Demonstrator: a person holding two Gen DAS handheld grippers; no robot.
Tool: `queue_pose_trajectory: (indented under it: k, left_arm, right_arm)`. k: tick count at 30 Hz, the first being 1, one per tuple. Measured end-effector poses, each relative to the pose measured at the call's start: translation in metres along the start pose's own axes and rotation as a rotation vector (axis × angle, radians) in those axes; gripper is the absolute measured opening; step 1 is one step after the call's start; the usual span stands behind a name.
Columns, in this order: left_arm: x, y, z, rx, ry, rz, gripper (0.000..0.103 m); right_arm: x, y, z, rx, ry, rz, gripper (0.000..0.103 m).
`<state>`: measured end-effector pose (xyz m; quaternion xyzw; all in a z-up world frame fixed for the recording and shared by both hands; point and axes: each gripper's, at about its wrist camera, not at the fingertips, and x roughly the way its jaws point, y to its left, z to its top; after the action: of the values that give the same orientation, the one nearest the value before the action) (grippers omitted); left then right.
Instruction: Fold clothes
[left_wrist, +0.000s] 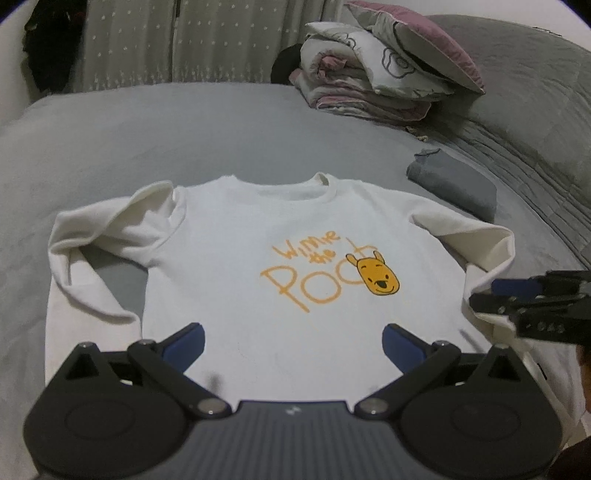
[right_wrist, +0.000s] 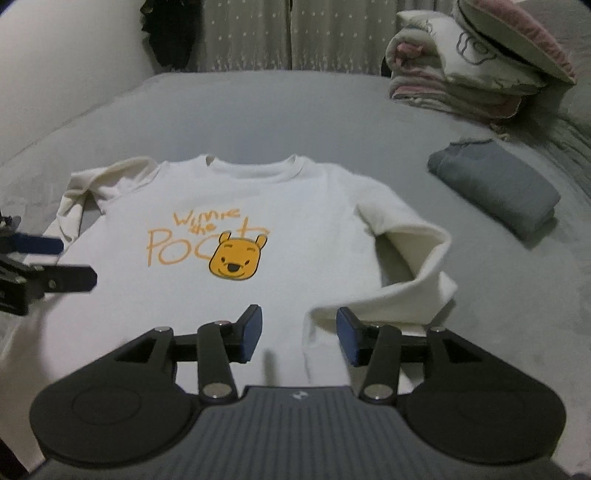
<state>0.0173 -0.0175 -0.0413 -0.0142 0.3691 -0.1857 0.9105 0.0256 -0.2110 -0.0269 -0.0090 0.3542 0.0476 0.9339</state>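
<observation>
Nearest, the left hand-held gripper is being held with its jaws spread wide over the lower hem of the white sweatshirt, nothing being clasped between them; the right hand-held gripper is likewise being held apart, its blue pads flanking the cuff of the right sleeve without pressing on it; the sweatshirt is lying flat, print up, on the grey bed, both sleeves being bent inward; further off, a folded grey garment is resting near the bed's right side; beyond it, folded bedding is being kept stacked.
</observation>
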Motion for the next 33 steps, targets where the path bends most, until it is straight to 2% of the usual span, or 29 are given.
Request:
queue_pose_trajectory:
  k: [14,23,33]
  left_arm:
    - [0.005,0.007,0.0,-0.011,0.041,0.033,0.102]
    - [0.004,0.014,-0.001,-0.049,0.058,0.025,0.102]
    - [0.006,0.015,0.002,-0.06,0.065,0.013,0.102]
  right_arm:
    - [-0.023,-0.05,0.007,0.15,-0.081,-0.081,0.053]
    - [-0.021,-0.081,0.005,0.268,-0.056,-0.102,0.054]
    - [-0.014,-0.123,-0.005,0.486,0.004,-0.083,0.054]
